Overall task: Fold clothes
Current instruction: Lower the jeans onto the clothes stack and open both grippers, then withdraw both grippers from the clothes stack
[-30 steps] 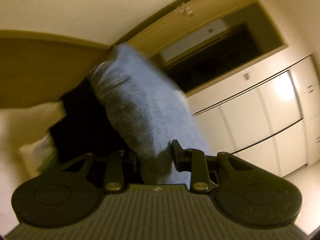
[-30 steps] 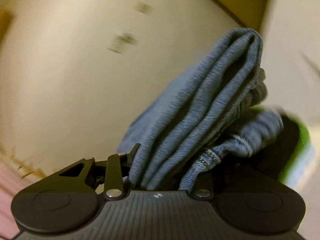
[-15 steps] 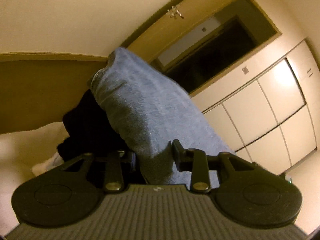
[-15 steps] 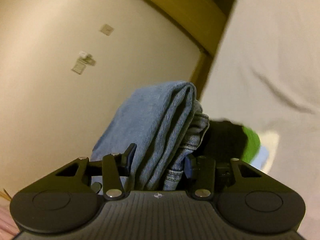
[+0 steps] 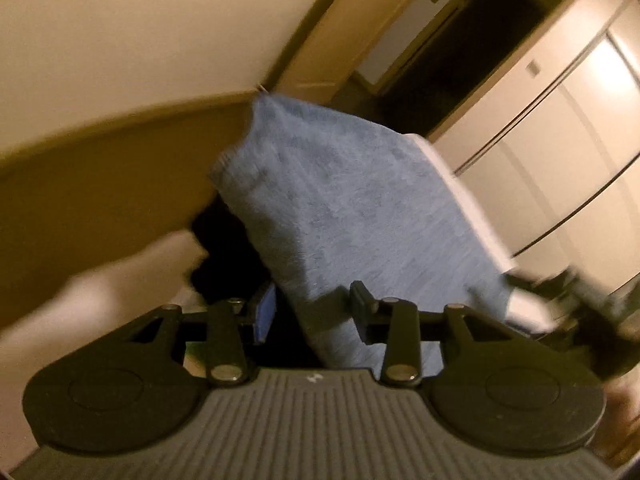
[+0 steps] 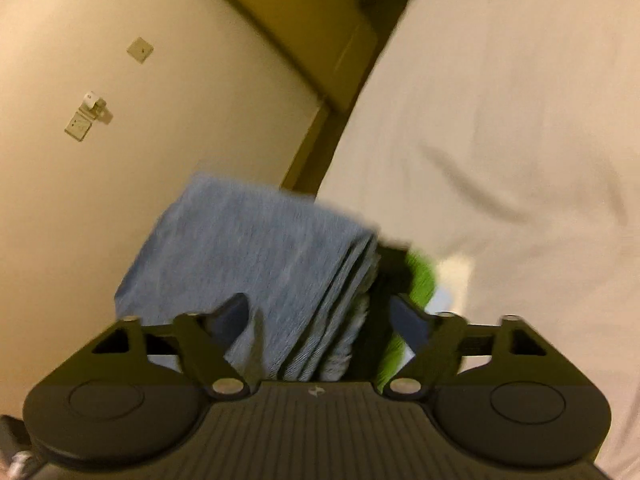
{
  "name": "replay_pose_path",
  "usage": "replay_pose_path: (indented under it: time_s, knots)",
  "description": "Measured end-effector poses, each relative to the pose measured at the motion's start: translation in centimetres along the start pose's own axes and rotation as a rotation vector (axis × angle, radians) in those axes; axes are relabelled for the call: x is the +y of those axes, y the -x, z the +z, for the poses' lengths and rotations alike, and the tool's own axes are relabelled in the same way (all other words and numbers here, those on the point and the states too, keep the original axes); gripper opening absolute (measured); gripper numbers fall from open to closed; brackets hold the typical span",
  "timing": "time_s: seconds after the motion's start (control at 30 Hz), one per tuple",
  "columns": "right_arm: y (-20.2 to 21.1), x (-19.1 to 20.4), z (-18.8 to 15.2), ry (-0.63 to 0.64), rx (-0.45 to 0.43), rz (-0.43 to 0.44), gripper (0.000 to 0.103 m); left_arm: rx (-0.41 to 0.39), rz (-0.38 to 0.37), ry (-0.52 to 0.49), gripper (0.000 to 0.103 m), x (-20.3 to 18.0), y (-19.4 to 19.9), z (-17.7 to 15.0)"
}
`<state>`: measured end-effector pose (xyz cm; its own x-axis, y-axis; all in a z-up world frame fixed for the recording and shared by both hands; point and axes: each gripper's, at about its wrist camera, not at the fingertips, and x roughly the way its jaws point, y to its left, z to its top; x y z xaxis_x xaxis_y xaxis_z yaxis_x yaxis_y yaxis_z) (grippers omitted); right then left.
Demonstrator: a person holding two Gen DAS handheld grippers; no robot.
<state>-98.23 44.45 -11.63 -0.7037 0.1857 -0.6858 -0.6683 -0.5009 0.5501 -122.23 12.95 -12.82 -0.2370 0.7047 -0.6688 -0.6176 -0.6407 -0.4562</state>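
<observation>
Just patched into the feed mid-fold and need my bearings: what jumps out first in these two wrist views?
The folded blue jeans dominate both views, standing up between the fingers of each gripper. The left gripper pinches them, while the right gripper has its jaws opening, the denim stack loose between them. Behind lie a white bed sheet at right and a bright green item beside the jeans.

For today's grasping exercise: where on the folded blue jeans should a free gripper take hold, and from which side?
Grip the folded jeans at the stacked layered edge facing the green garment, coming in across the thickness so both pads span all layers. The right gripper is opening with the denim between its fingers; the left gripper pinches another edge.
</observation>
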Motion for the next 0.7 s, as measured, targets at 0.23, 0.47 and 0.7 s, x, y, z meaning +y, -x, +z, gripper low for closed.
replay_pose_path:
  time_s: [0.23, 0.47, 0.7]
  knots:
    - [1.6, 6.0, -0.1, 0.367, -0.153, -0.090, 0.073, -0.102, 0.029, -0.282, 0.032, -5.1, -0.5, 3.8]
    - [-3.7, 6.3, -1.1, 0.406, -0.054, -0.170, 0.046, 0.037, 0.084, -0.348, 0.028, -6.9, -8.5, 6.8]
    - [-7.9, 6.8, -0.6, 0.489, 0.026, -0.244, 0.049, 0.132, 0.103, -0.388, 0.031, -7.2, -12.3, 7.6]
